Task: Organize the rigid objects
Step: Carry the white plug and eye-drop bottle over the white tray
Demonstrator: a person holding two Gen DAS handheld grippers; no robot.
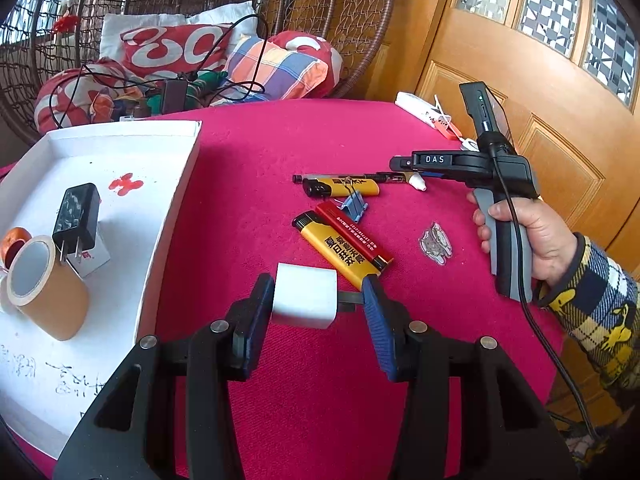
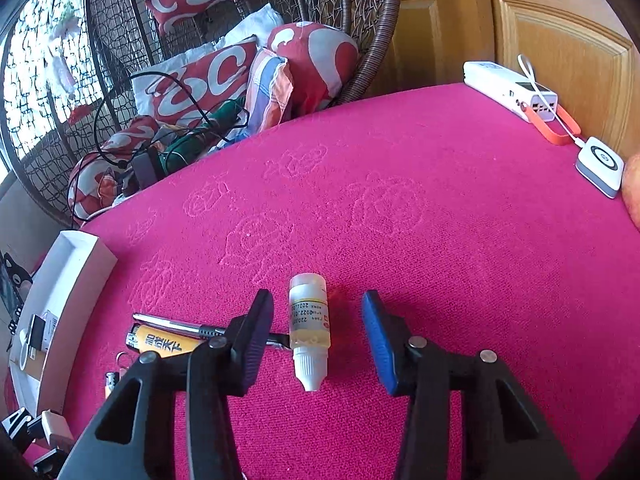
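My left gripper (image 1: 318,298) is shut on a white charger plug (image 1: 306,295): one finger on its body, the other on its metal prongs, above the pink cloth. A white box lid (image 1: 168,216) at left holds a black charger (image 1: 77,216), a tape roll (image 1: 48,286) and an orange object (image 1: 14,242). Two yellow lighters (image 1: 336,252), a red lighter (image 1: 354,236), a blue binder clip (image 1: 355,205) and a pen (image 1: 390,177) lie mid-table. My right gripper (image 2: 318,334) is open around a small dropper bottle (image 2: 309,328) lying on the cloth, fingers apart from it.
A white power bank (image 2: 508,88) with an orange strap and a small white device (image 2: 600,166) sit at the table's far right by a wooden door. A wicker chair with cushions and cables stands behind the table. A sticker (image 1: 436,243) lies on the cloth.
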